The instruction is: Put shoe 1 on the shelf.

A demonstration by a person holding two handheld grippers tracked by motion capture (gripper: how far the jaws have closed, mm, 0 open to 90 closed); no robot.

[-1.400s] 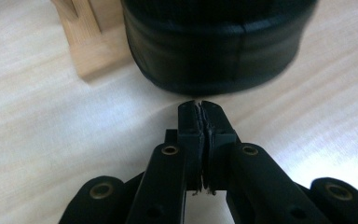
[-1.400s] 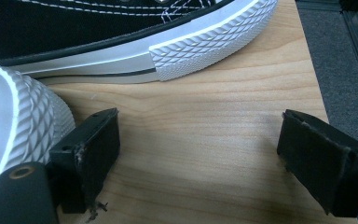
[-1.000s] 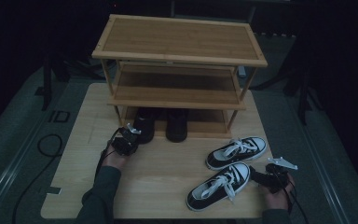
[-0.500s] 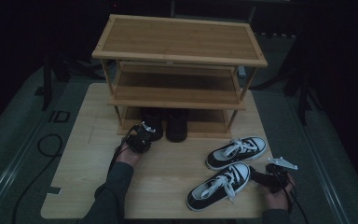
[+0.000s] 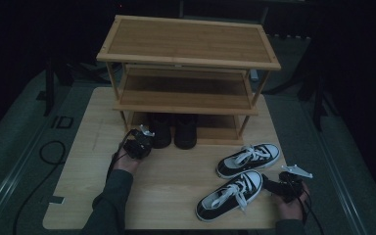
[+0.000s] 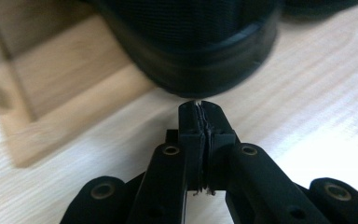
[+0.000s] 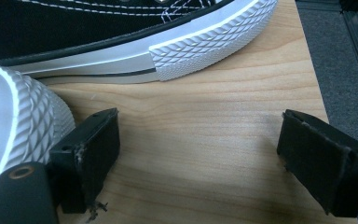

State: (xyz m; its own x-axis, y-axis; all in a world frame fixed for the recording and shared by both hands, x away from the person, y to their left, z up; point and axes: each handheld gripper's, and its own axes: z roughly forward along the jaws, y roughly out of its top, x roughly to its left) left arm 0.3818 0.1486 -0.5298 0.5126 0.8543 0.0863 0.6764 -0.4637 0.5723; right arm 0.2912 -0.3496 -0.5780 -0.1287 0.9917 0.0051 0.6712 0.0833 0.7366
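Observation:
A pair of black shoes stands under the lowest shelf of the wooden shoe rack (image 5: 188, 61), the left shoe (image 5: 160, 129) beside the right shoe (image 5: 186, 131). My left gripper (image 5: 147, 139) is shut with nothing in it, its tips (image 6: 200, 105) almost at the left black shoe's sole (image 6: 191, 46). Two black-and-white sneakers lie on the table's right side, the far sneaker (image 5: 248, 159) behind the near sneaker (image 5: 230, 195). My right gripper (image 5: 270, 184) is open on the tabletop by the near sneaker's rubber end (image 7: 18, 116); nothing is between its jaws (image 7: 200, 135).
The rack's top, middle shelf (image 5: 186, 90) and bottom shelf hold nothing apart from the black pair. The wooden table (image 5: 176, 176) ends just right of my right hand. A black cable (image 5: 49, 156) loops on the grey floor at the left.
My left gripper has shifted a little to the right, closer to the left black shoe. The right gripper and the sneakers have stayed put.

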